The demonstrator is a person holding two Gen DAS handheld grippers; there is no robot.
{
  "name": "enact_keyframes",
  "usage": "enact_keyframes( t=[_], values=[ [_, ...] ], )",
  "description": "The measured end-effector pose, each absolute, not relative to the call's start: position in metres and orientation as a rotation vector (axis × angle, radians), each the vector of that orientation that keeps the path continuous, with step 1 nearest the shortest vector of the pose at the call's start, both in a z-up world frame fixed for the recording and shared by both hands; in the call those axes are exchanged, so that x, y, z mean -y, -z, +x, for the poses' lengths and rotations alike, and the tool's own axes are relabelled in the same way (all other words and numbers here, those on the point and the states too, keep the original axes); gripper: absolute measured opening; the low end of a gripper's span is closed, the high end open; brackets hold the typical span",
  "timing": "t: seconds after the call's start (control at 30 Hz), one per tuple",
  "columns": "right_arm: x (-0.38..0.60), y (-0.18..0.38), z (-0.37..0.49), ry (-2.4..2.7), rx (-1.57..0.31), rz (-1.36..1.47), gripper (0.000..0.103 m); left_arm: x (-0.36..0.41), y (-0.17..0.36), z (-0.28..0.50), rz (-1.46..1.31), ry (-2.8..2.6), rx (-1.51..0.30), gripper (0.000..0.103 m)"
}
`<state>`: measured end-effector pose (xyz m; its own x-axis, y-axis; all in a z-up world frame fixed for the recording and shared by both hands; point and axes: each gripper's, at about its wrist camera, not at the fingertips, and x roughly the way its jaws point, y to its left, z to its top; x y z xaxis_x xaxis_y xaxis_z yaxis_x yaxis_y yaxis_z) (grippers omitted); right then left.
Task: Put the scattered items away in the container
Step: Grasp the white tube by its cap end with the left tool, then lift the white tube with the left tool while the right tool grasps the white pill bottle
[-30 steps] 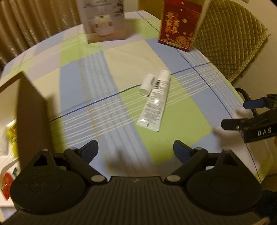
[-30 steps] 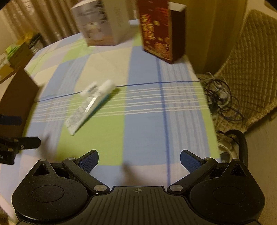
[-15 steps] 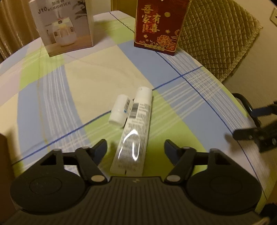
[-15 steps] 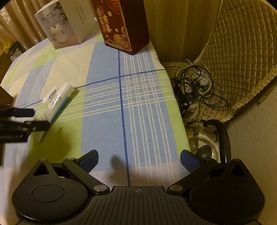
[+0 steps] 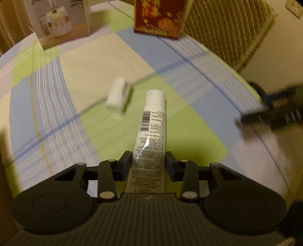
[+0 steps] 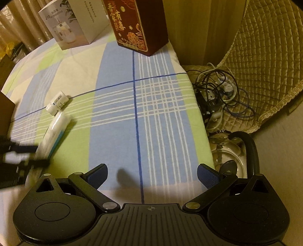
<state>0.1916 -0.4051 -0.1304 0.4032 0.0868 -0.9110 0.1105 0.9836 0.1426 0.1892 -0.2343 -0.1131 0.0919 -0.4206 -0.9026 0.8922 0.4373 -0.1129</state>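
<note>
Your left gripper (image 5: 148, 163) is closing on the tube (image 5: 151, 130) lying on the cloth (image 5: 94, 62); pads seem just short of contact. Right gripper (image 6: 152, 177) gapes, empty. Next: clamp, lift, find the container.

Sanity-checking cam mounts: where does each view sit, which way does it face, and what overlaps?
Left wrist: on the left gripper, angled down along its fingers at the tablecloth; its jaws are closing around the long white tube, and the right gripper shows blurred at the right edge.
Right wrist: on the right gripper, angled down at the tablecloth and floor cables; jaws wide, nothing between.
Shared: tube, small white bottle, white box, red box.
</note>
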Motion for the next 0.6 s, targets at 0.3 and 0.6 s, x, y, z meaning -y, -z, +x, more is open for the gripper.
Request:
enact_keyframes(
  t=[0.3,0.6],
  values=[
    [0.402,0.130,0.190,-0.011,-1.155,0.191,0.103,0.223,0.107,0.186,0.542,1.034,-1.123,0.046],
    [0.394,0.125,0.180,-0.048,-1.127,0.188,0.103,0.238,0.111,0.187,0.582,0.998,-1.086,0.028]
  ],
)
